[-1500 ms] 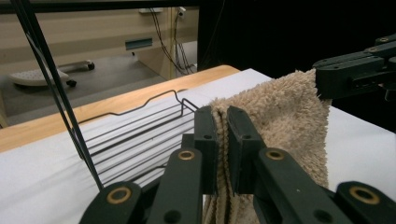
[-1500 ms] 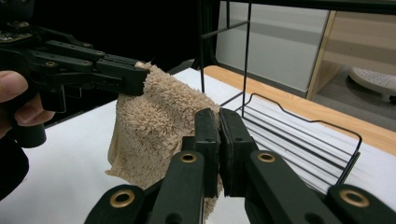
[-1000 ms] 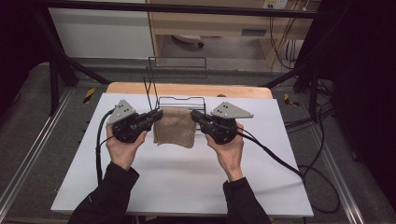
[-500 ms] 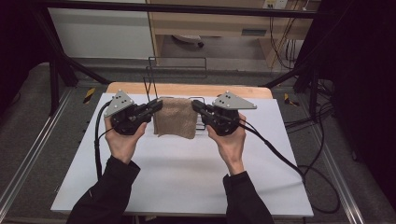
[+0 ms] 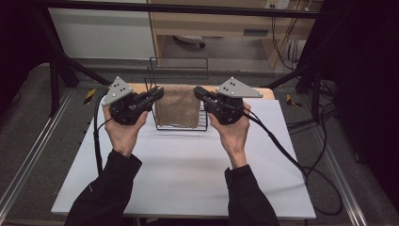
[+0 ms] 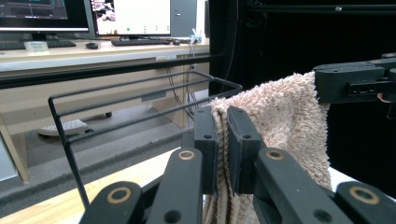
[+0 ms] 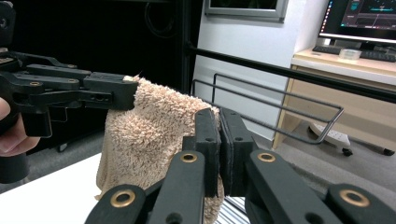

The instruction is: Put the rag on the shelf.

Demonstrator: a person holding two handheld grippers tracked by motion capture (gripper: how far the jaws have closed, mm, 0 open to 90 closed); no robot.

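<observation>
Over the white table point(image 5: 188, 179) the wire rack point(image 5: 181, 70) sits just behind the beige towel point(image 5: 178, 106), which hangs between the left gripper point(image 5: 157, 92) and right gripper point(image 5: 198, 92), each clamped on a top corner, so I'd keep both level and lower it evenly across the top rail.

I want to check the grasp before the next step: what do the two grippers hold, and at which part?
Both hold the beige towel by its upper corners: the left gripper is shut on one, the right gripper on the other. It hangs between them by the wire rack.
</observation>
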